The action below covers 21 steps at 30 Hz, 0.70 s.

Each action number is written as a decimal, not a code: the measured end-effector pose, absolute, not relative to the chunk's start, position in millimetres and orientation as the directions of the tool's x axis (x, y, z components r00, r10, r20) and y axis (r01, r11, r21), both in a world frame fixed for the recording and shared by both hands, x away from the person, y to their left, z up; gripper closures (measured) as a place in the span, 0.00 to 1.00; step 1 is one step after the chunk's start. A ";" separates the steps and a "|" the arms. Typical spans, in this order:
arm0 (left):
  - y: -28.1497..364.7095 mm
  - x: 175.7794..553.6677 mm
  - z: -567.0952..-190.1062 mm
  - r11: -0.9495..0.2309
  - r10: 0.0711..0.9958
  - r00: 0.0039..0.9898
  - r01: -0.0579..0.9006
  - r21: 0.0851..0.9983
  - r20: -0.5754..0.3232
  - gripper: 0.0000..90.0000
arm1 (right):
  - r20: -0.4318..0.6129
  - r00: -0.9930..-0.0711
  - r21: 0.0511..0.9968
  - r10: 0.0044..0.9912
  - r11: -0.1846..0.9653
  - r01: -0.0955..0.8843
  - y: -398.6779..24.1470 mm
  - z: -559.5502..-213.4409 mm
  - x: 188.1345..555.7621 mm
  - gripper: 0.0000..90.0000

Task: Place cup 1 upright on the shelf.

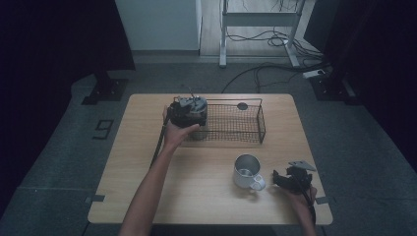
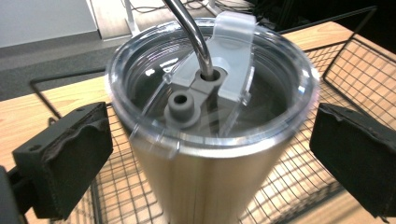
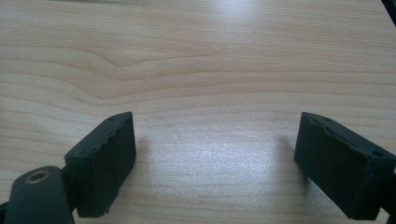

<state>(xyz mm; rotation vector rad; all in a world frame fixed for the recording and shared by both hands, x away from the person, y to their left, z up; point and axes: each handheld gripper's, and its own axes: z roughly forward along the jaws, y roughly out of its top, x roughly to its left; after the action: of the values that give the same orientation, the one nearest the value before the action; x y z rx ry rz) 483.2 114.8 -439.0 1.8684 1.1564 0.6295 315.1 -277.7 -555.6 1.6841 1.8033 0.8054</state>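
Note:
A steel tumbler (image 2: 210, 182) with a clear lid (image 2: 261, 60) and a bent metal straw (image 2: 189, 28) stands upright at the left end of a black wire basket (image 1: 246, 133). My left gripper (image 2: 212, 156) is open around its top, and a gap shows between each pad and the tumbler's wall. From above, the left gripper (image 1: 189, 110) covers most of the tumbler (image 1: 200, 130). My right gripper (image 1: 278, 179) rests at the table's front right, just right of a metal mug (image 1: 246, 169). Its jaws (image 3: 215, 158) stand open over bare wood with nothing between them.
The wooden table (image 1: 196, 191) has bare room at its front left and centre. A small dark round thing (image 1: 242, 105) sits at the basket's far rim. Beyond the table are a desk frame (image 1: 260, 29) and floor cables (image 1: 275, 69).

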 end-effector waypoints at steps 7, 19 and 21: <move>132.4 463.5 -431.0 -0.215 0.893 0.450 0.462 0.860 -0.019 0.00 | 0.011 -0.074 0.737 0.997 0.042 0.674 -277.8 -555.6 315.3 0.14; 150.7 419.7 -441.2 -0.257 0.854 0.520 0.450 0.855 -0.018 0.00 | 0.013 -0.067 0.737 0.998 0.036 0.675 -277.3 -555.5 315.8 0.14; 152.1 411.3 -443.8 -0.264 0.846 0.533 0.447 0.855 -0.018 0.00 | 0.013 -0.068 0.737 0.998 0.037 0.675 -277.4 -555.5 315.8 0.14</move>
<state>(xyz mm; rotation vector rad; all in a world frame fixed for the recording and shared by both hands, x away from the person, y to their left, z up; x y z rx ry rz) 411.3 152.1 -443.8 1.8960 1.0580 0.5732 315.8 -277.4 -555.5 1.6888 1.7978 0.8032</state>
